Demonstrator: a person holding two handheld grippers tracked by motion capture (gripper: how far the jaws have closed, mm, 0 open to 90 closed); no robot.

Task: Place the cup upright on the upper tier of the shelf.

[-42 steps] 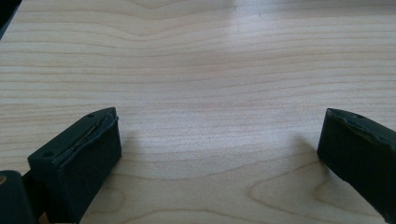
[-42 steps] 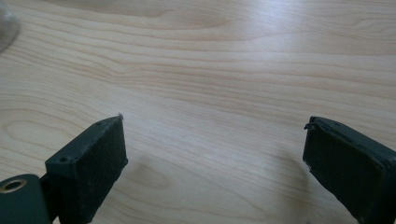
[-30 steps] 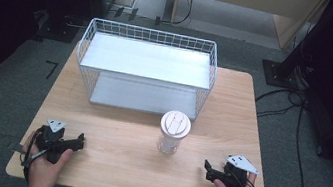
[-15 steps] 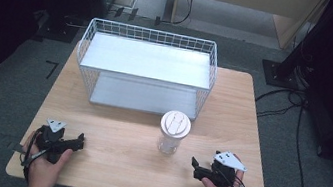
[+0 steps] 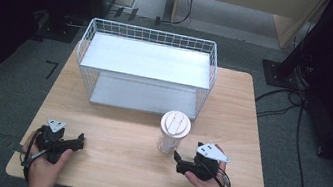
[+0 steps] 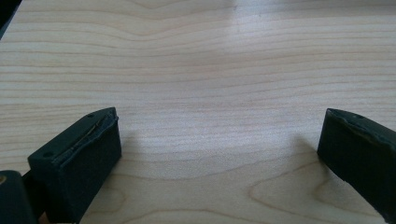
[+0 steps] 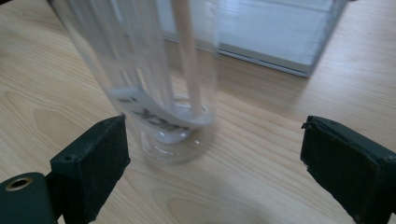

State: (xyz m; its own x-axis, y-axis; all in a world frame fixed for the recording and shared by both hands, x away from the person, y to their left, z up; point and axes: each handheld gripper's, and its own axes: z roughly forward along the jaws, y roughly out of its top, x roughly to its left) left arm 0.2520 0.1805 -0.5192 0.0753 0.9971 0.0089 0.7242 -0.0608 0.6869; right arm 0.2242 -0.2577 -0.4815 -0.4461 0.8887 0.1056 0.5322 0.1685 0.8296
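Observation:
A clear plastic cup [image 5: 172, 134] with a white lid stands upright on the wooden table [image 5: 117, 167], just in front of the wire basket. Inside it, in the right gripper view, a pale straw and a printed white band show through the cup [image 7: 154, 88] wall. My right gripper [image 5: 177, 160] is open, low over the table, its jaws wide apart just short of the cup's base. The cup is not between the pads [image 7: 93, 163]. My left gripper [image 5: 79, 141] rests open at the near left of the table, with bare wood between its fingers [image 6: 88, 149].
A white wire basket [image 5: 145, 72] with two flat white shelves stands at the back middle of the table. Cables [image 5: 297, 119] trail on the grey floor to the right. The table's near edge lies just behind both hands.
My right gripper has slid left and forward toward the cup's base. The left gripper and the cup have stayed where they were.

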